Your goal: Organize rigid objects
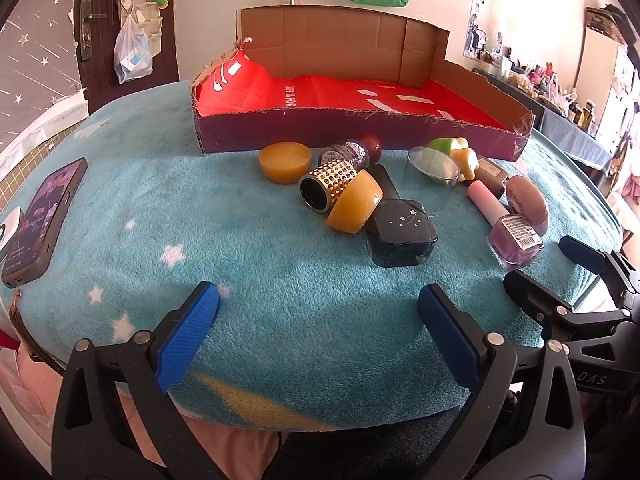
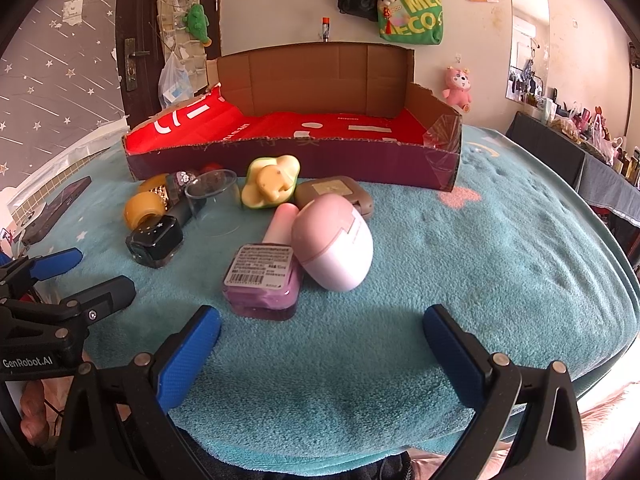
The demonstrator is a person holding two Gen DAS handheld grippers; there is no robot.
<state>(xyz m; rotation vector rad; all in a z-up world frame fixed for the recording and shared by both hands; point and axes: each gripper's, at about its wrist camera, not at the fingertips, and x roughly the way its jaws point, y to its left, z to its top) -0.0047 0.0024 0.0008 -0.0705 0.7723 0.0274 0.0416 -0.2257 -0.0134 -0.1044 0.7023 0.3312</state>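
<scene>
Several small rigid objects lie in a pile on the blue blanket, in front of a cardboard box (image 1: 352, 130) with a red lining. Among them are a dark star-printed bottle (image 1: 402, 234), an amber cap (image 1: 354, 202), a gold studded cylinder (image 1: 328, 184), a purple bottle (image 2: 262, 280), a pink egg-shaped case (image 2: 334, 242), a clear cup (image 2: 212, 200) and a green-yellow toy (image 2: 270, 182). My left gripper (image 1: 320, 316) is open and empty, near the blanket's front edge. My right gripper (image 2: 322, 340) is open and empty, just in front of the purple bottle.
A phone (image 1: 40, 216) lies at the blanket's left edge. The box (image 2: 296, 160) stands behind the pile. A door and hanging bags are on the back wall. A cluttered dark table (image 2: 580, 152) stands at the right.
</scene>
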